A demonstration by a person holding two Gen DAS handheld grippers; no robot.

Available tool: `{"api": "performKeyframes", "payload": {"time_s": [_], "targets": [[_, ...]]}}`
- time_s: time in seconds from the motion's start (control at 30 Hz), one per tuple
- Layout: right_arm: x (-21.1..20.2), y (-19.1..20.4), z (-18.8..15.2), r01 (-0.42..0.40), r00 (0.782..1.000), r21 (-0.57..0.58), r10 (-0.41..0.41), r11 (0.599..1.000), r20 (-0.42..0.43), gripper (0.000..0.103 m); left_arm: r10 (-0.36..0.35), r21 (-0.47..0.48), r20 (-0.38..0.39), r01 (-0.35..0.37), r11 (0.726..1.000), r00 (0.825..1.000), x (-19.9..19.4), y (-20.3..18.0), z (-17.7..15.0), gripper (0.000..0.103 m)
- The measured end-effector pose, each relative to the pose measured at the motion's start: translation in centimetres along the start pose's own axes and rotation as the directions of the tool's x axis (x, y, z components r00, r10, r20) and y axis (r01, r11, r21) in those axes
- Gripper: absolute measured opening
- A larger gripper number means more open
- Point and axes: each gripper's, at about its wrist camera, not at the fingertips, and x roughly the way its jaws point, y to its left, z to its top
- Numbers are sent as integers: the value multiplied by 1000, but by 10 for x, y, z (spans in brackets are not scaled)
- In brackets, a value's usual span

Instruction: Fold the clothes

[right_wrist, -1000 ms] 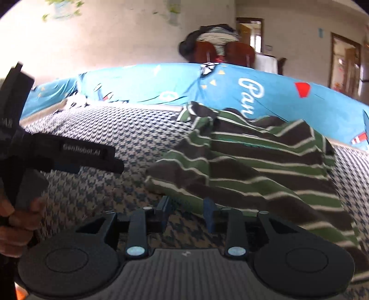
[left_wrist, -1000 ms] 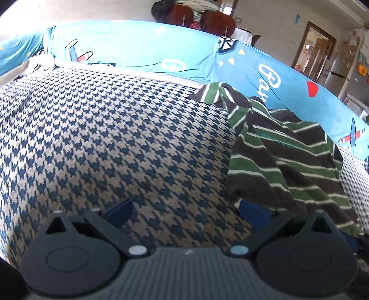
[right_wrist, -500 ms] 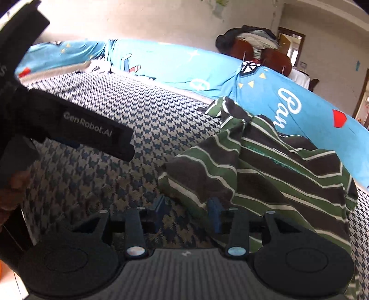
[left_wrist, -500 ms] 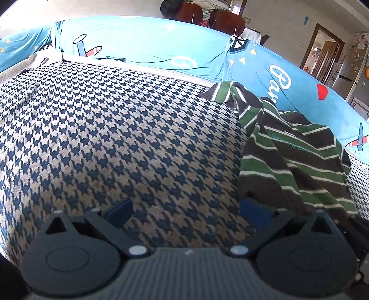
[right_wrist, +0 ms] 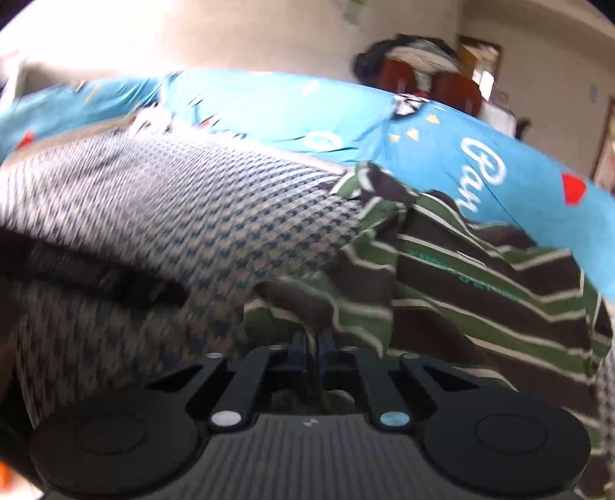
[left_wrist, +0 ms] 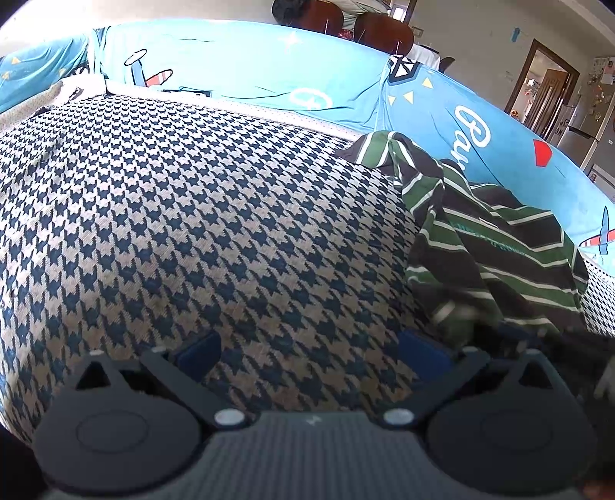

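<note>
A crumpled green, brown and white striped shirt [left_wrist: 492, 246] lies on the right part of a houndstooth sofa seat [left_wrist: 215, 230]. In the right wrist view the same striped shirt [right_wrist: 480, 284] fills the right half, and my right gripper [right_wrist: 316, 338] is shut on its near left edge, with the cloth bunched at the pads. My left gripper [left_wrist: 309, 355] hangs open over bare houndstooth, to the left of the shirt, with nothing between its fingers. The left gripper's dark body shows blurred at the left of the right wrist view.
A blue printed cover [left_wrist: 269, 77] drapes the sofa back behind the seat. Brown chairs [left_wrist: 361, 27] with clothes on them stand beyond it. A doorway [left_wrist: 546, 84] and a fridge are at the far right. The houndstooth seat stretches wide to the left.
The right gripper's jaws have gone from apart at the shirt's near edge to shut on it, and that hand has shifted sideways. The left gripper has stayed open over the seat.
</note>
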Motion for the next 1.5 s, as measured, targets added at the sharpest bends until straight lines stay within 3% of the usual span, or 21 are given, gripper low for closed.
{"api": "performKeyframes", "payload": {"time_s": [0.1,0.17,0.27,0.37,0.43,0.57,0.73,0.8,0.87,0.93,1.33,1.5], "targets": [[3,-33,11,-2,1000,174,0,985,13,5,-3,-1,-7,3,1000,1000,2,0,0,103],[4,-58,16,17,999,304,-26,953,25,5,-5,-3,-13,5,1000,1000,3,0,0,103],[4,-95,17,100,992,495,-123,863,14,6,-14,-5,-24,14,1000,1000,6,-1,-1,103],[-1,-121,11,170,980,607,-199,777,-21,12,-24,-9,-29,24,1000,999,7,-3,0,103],[-7,-130,7,179,976,647,-218,741,-20,12,-33,-10,-30,33,999,999,7,-4,1,103],[-16,-123,9,194,970,579,-244,792,9,12,-46,-2,-30,46,999,998,6,-8,0,103],[-20,-92,9,84,991,452,-120,888,51,15,-42,-5,-27,42,999,999,6,-8,0,103],[-17,-75,10,77,993,374,-105,924,55,23,-41,-9,-29,41,999,999,6,-8,0,103],[-12,-63,11,85,992,314,-110,945,61,39,-41,-11,-29,40,999,999,5,-7,0,103],[-8,-52,12,94,991,272,-117,958,69,43,-37,-10,-29,36,999,999,6,-8,-1,103],[30,-49,13,107,992,308,-122,945,30,43,-41,-22,-36,40,999,999,7,-11,-2,103],[41,-59,11,124,991,380,-137,916,7,43,-43,-28,-41,42,999,998,8,-12,-3,103]]}}
